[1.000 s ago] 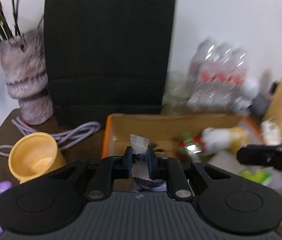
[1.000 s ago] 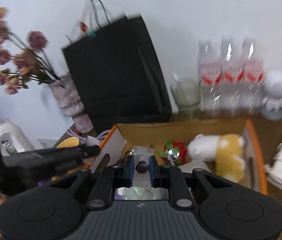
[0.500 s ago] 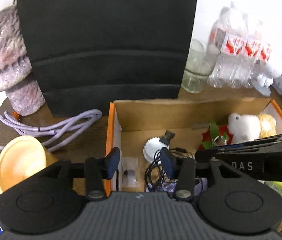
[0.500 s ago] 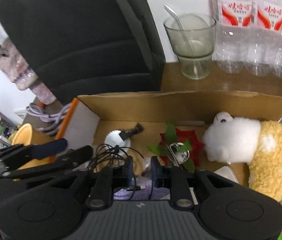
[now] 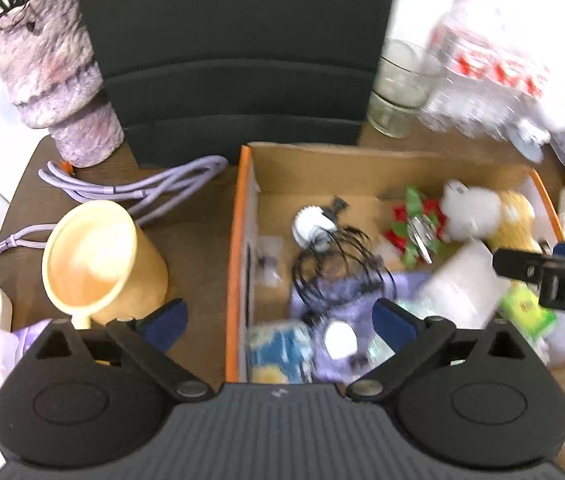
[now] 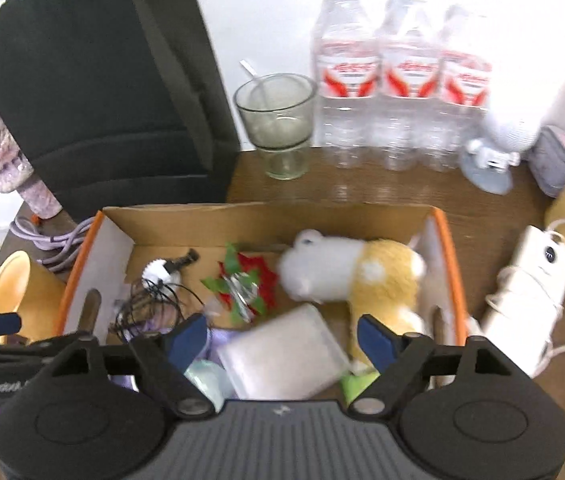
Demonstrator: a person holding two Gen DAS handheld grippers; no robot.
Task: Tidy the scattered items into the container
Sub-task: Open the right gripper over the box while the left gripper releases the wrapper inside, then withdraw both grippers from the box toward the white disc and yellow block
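Both hand-held grippers hung over the box (image 6: 274, 216), and the job looked well along. The left hand-held gripper (image 5: 278, 318) had its jaws wide apart, having just been opening, with nothing between them; its left finger stood outside the box's orange edge, the right one over the contents. The right hand-held gripper (image 6: 280, 338) had also just been opening, its jaws apart and empty above a frosted pouch (image 6: 282, 354).

Inside the box lay one plush toy (image 6: 346, 272), one red and green flower (image 6: 242, 284), one tangle of black wire (image 5: 334, 256), one small white round gadget (image 5: 312, 226), one small clear packet (image 5: 268, 258) by the left wall, a purple piece (image 5: 346, 296), a blue and yellow pack (image 5: 278, 350) and a green packet (image 5: 526, 312). Blur hid any finer count.

Judged from this, some things were left on the tabletop (image 6: 482, 216): one yellow cup (image 5: 102, 258), one coil of lilac cable (image 5: 142, 186), and one white device (image 6: 530, 292) wrapped in its cord to the right of the box. Three bottles (image 6: 402, 80), one glass (image 6: 278, 120), one vase (image 5: 54, 80) and one black bag (image 5: 238, 52) stood behind, and probably belonged where they were.
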